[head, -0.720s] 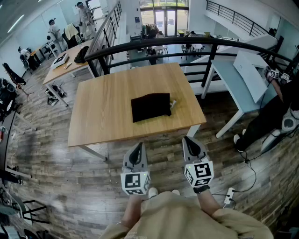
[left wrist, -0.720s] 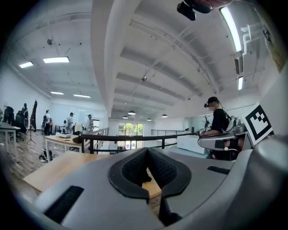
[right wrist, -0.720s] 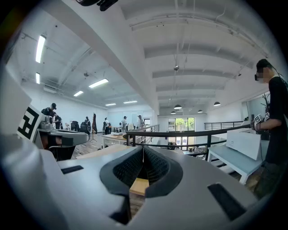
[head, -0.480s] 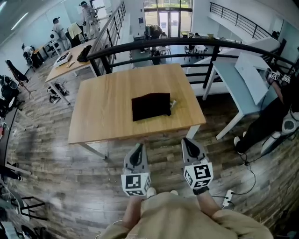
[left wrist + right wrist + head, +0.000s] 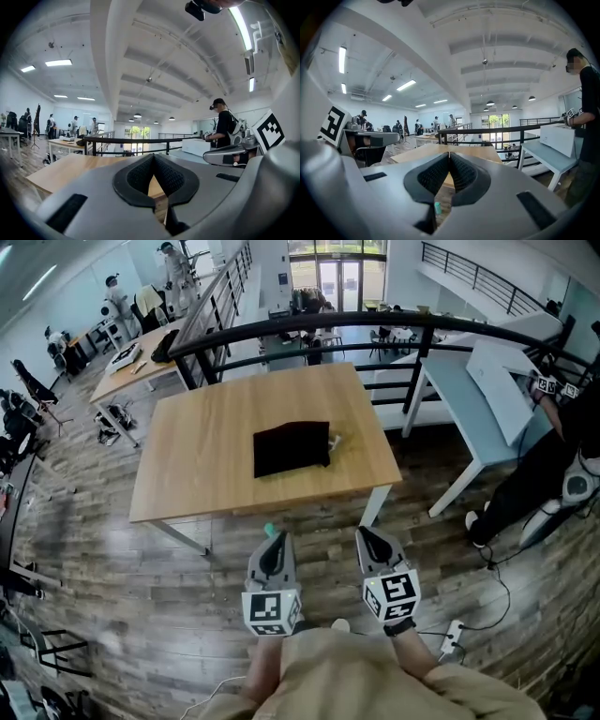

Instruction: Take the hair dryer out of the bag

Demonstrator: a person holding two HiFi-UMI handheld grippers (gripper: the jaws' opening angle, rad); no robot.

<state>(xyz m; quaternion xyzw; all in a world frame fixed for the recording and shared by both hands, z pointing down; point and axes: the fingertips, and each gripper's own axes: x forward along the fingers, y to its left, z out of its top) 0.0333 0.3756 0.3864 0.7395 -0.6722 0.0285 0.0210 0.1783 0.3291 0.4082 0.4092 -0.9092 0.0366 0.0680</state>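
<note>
A black bag lies flat near the middle of the wooden table in the head view, with a small pale part sticking out at its right edge. No hair dryer shows. My left gripper and right gripper hover side by side over the floor, short of the table's near edge, both shut and empty. In the left gripper view the jaws meet at the tips with the tabletop beyond. The right gripper view shows its tips together, facing the table.
A black railing runs behind the table. A pale blue-white table stands at the right, with a person in black beside it. Another wooden table and several people are at the far left. A small teal object lies on the floor.
The view has shifted: the table and bag now sit slightly further left and up. Both grippers stay shut, level in front of me, the right one a little further left.
</note>
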